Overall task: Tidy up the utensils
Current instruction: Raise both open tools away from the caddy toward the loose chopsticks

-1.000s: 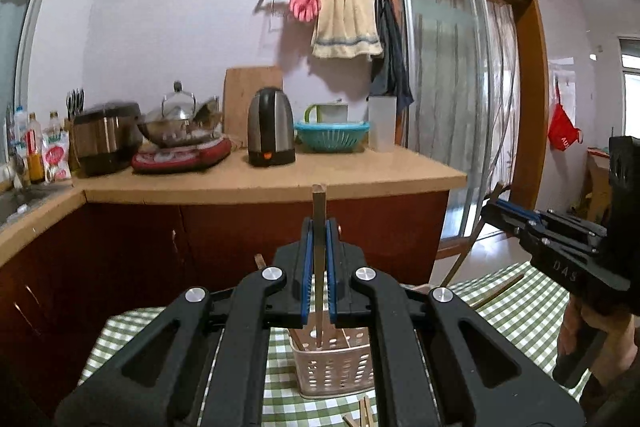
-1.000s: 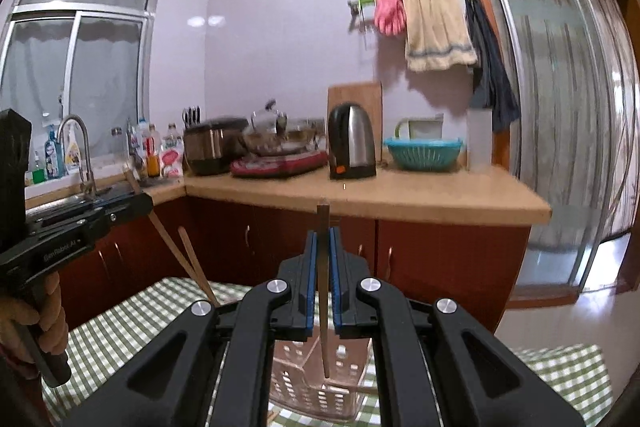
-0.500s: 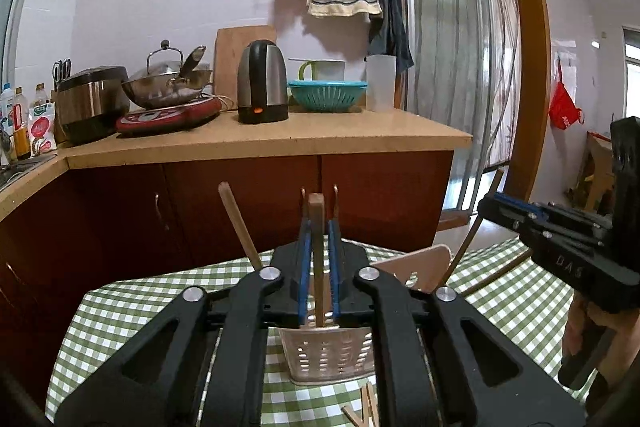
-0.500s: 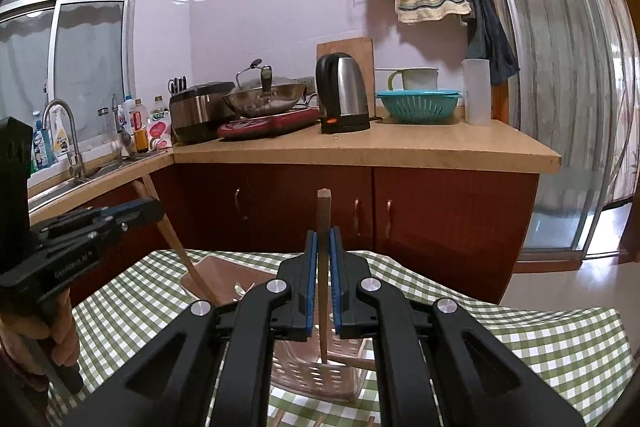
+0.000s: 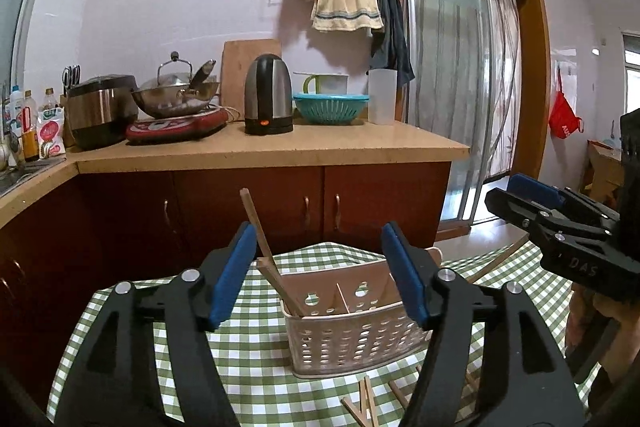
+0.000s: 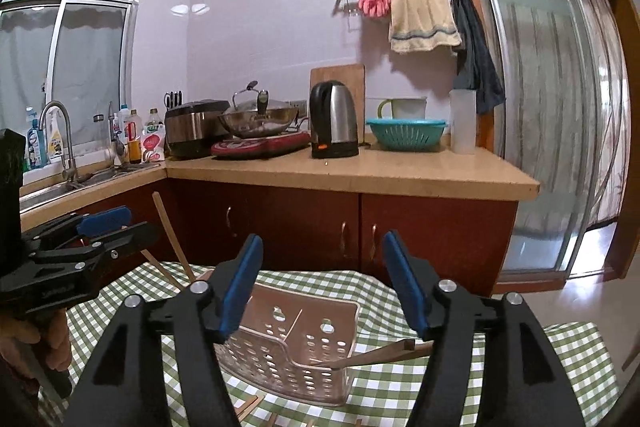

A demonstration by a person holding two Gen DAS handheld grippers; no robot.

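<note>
Left hand-held gripper: jaws opening, standing wide, nothing pressed between the blue pads; it looks down over the perforated plastic caddy. Right hand-held gripper: the same, jaws opening and wide, empty, poised above the caddy from the other side. Caddy sits on the green-checked worktop, divided into compartments by a thin wall. Wooden chopsticks lean out of its left compartment in the left wrist view, tips up and tilted; in the right wrist view another chopstick lies low across the caddy's right rim, nearly level, half in and half out. More loose sticks lie on the cloth just in front of the caddy, crossed over each other. Handling judgement: sticks are light, stiff, thin, smooth-sided, so likely to roll or pivot between flat pads; take each near mid-length, pads square across it, and lift one at a time from the crossed pile. The low-lying stick looks ready to tip out; grip near its outer end and stand it up. Caddy looks light and could slide or tip if nudged.
</note>
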